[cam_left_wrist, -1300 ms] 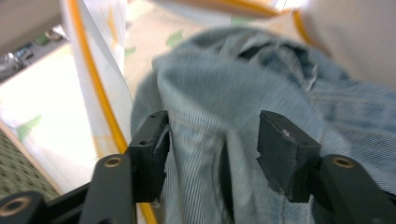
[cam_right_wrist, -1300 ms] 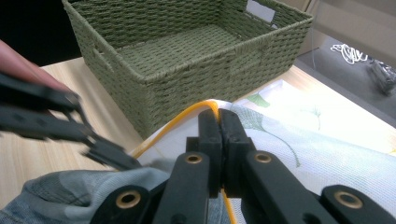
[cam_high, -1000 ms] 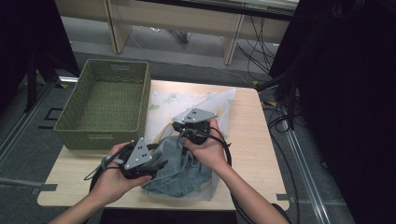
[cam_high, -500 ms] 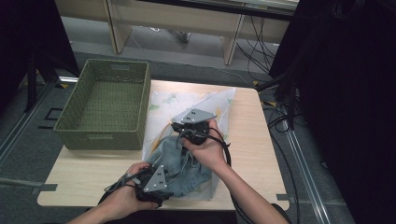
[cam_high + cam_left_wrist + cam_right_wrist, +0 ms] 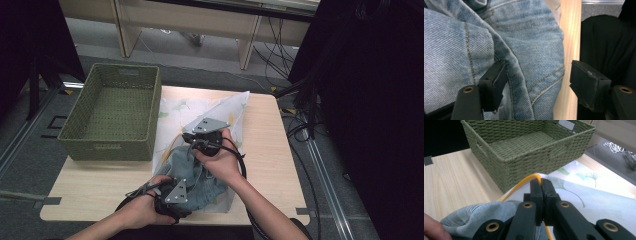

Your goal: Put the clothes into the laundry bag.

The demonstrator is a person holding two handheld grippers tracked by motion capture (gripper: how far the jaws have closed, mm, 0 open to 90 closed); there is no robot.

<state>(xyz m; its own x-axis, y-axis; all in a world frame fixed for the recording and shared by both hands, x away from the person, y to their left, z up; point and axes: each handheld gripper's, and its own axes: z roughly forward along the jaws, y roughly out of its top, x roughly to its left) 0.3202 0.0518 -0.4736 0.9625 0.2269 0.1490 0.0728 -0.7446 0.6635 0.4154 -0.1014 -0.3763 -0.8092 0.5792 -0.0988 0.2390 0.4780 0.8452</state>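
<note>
Jeans lie bunched at lower centre of the high view, on a white leaf-print bag spread over the table. Left gripper sits at the bottom of that view, at the near edge of the jeans and close to the table's front edge. In the left gripper view its jaws stand apart, having just been closing a little; a fold of jeans lies between them, the left pad against the denim, the right pad clear of it over the table edge, so no grip yet. Right gripper is at centre of the high view, at the far end of the jeans, over the bag. In the right gripper view its jaws are pressed together on a yellow cord that arcs up at the bag's edge, with grey cloth at lower left of the frame and the leaf-print bag at right. Green woven basket stands at upper left of the high view, its right wall just beside the bag; in the right gripper view the basket spans the top of the frame.
</note>
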